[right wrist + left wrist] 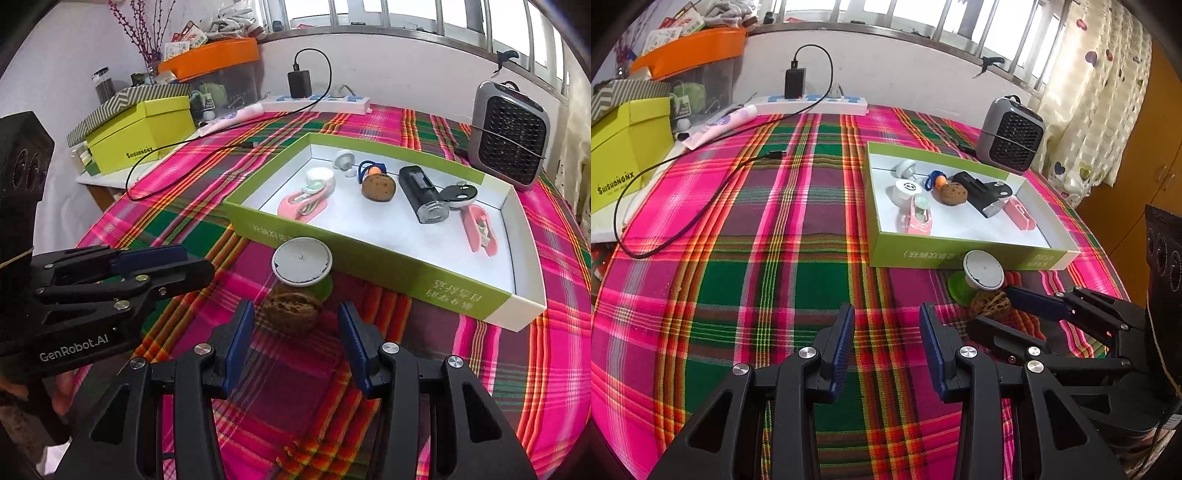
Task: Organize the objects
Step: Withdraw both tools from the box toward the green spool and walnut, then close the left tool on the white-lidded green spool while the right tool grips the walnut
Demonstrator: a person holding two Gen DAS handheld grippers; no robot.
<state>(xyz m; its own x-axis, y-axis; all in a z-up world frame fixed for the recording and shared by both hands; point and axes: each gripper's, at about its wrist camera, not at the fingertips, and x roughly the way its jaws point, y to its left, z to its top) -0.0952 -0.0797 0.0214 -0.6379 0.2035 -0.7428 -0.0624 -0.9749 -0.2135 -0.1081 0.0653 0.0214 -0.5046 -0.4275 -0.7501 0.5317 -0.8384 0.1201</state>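
Note:
A brown walnut point(290, 314) lies on the plaid cloth in front of the green tray point(369, 267). Against its far side leans a round white-topped piece on a green base point(301, 266). My right gripper point(295, 310) is open with its blue pads on either side of the walnut, and a gap shows on the right. In the left wrist view the walnut point(991, 301) sits between the right gripper's point(990, 308) fingers. My left gripper point(886, 325) is open over bare cloth with nothing between its pads. It appears again at the left point(199, 260) of the right wrist view.
The green tray point(960, 258) holds pink clips, a brown ball, a black device and small white pieces. A grey heater point(509, 136) stands behind it. A power strip point(812, 101) and a black cable point(683, 221) lie at the back left beside a yellow-green box point(628, 147).

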